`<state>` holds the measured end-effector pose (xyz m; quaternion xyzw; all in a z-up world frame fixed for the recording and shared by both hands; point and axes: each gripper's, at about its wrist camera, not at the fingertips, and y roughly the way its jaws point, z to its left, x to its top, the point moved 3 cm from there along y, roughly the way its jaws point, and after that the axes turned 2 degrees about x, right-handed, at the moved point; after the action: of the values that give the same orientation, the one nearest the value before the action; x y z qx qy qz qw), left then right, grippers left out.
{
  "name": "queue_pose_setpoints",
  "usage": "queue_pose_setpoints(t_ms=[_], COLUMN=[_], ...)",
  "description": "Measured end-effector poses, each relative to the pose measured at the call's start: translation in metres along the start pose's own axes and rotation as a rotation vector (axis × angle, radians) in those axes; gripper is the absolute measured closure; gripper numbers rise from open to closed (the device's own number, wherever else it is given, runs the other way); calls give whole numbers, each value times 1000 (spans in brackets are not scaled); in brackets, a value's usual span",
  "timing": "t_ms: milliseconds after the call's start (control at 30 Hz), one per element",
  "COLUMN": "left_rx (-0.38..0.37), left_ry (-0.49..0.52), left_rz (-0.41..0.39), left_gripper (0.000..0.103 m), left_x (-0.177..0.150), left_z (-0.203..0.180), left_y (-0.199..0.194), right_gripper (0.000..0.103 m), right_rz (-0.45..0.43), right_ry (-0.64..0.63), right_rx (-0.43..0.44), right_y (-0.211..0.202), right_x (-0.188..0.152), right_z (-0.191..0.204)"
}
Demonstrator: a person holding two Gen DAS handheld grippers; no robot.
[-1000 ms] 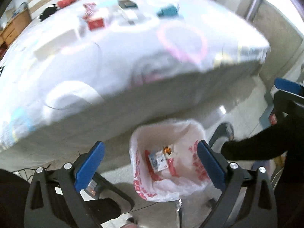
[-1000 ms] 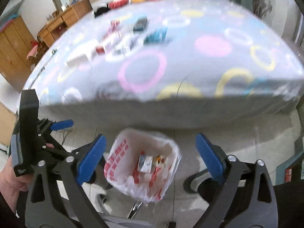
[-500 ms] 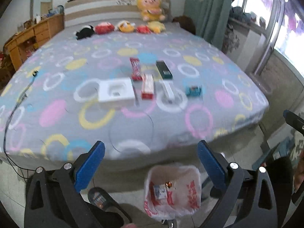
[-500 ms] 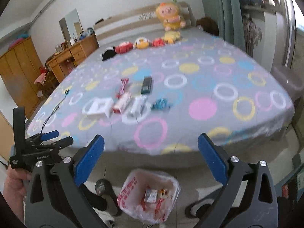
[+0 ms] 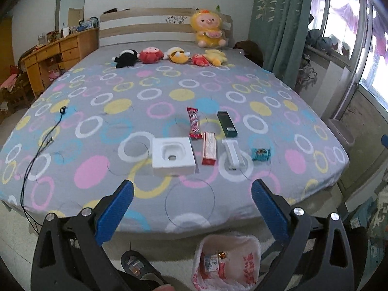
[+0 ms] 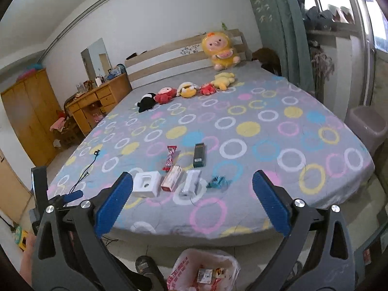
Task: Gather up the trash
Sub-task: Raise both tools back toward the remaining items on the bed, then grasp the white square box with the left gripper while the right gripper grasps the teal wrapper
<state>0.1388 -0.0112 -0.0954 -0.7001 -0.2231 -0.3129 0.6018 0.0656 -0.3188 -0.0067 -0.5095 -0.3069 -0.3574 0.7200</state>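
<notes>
Both grippers, left (image 5: 191, 208) and right (image 6: 192, 202), have risen from the bag (image 5: 228, 262) to face the bed (image 5: 169, 92), jaws spread empty. Litter lies near its foot edge; the teal wrapper (image 6: 218, 181) looks crinkly and could slip a shallow pinch.

Matt cloth bedsheet (image 5: 169, 92), thin crinkly plastic trash bag (image 5: 245, 249), glossy wooden dresser (image 5: 55, 51), and glossy foil candy wrapper (image 5: 194, 122).

Six pieces lay clustered on the bed: a white moulded tray (image 5: 173, 156), a red-and-white box (image 5: 209, 148), a white stick pack (image 5: 232, 155), a crumpled teal wrapper (image 5: 260, 153), a red candy wrapper (image 5: 194, 122) and a dark green box (image 5: 227, 124). On the floor, a white plastic bag (image 5: 245, 247) stood open, holding small wrappers.
</notes>
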Motion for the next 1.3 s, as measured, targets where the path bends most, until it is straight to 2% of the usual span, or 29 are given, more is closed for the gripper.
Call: queue_pose_setpoints(t_ms=[100, 233, 400, 467, 533, 733, 867, 1133, 1300], left_rx=[18, 46, 80, 89, 88, 98, 102, 126, 132], left_ry=[0, -13, -39, -51, -56, -56, -62, -32, -30], left_rz=[-5, 16, 60, 79, 116, 219, 289, 409, 442], left_gripper=[8, 8, 8, 8, 8, 8, 8, 8, 8], left_x=[11, 24, 42, 50, 53, 57, 53, 40, 35], left_z=[6, 17, 35, 43, 48, 58, 63, 65, 69], left_y=[8, 26, 51, 66, 81, 133, 167, 221, 238], right_gripper=[7, 7, 7, 7, 7, 7, 7, 7, 7], right_rz=[7, 52, 142, 202, 221, 338, 421, 542, 598], right_ry=[-8, -43, -42, -55, -44, -52, -26, 9, 27], right_rx=[18, -40, -67, -124, -139, -227, -237, -278, -300], right_y=[6, 27, 66, 90, 108, 175, 213, 271, 297], right_x=[12, 26, 42, 45, 47, 40, 29, 8, -6], right_z=[5, 11, 13, 12, 10, 0, -8, -26, -37])
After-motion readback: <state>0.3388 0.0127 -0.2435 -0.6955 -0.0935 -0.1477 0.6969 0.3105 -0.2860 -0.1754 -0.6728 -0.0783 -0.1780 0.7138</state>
